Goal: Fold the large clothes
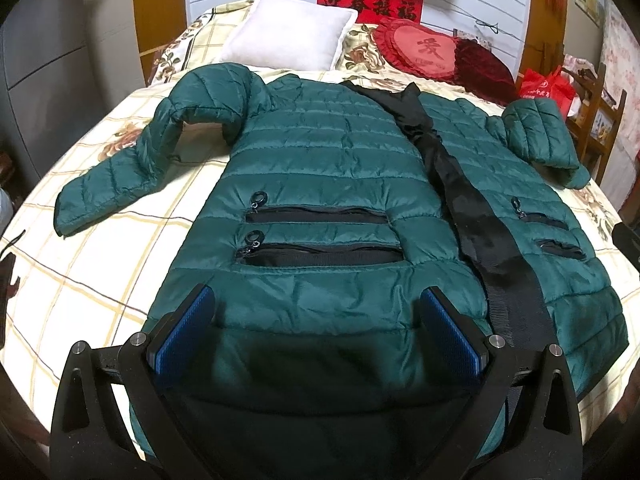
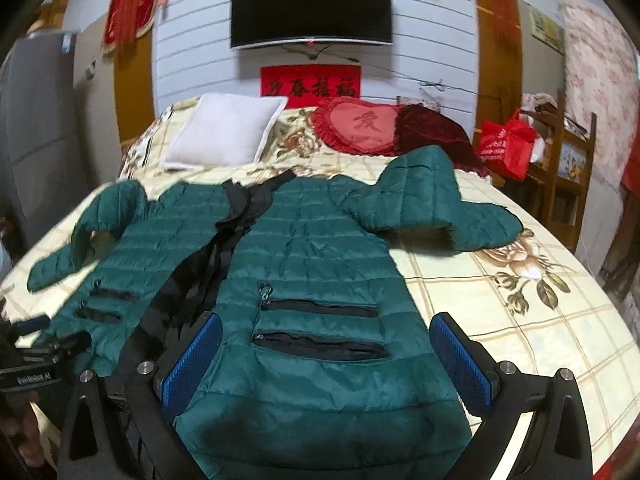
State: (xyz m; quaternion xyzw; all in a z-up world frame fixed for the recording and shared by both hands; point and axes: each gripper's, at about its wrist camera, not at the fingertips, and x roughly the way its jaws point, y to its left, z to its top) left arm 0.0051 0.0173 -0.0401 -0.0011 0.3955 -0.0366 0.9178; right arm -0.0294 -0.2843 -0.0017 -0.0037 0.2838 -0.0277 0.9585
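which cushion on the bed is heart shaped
The red cushion with a frilled edge and a character on it, at the head of the bed; the white cushion to its left is square.

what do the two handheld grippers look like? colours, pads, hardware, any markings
Both match: the left gripper and right gripper have black angular frames, two fingers faced with ribbed blue pads, and round silver bolt heads at the pivots. In the right wrist view, the left unit's black body shows white lettering, too blurred to read. No cables or sleeves are clearly visible.

jacket hem hidden, left tool blurred
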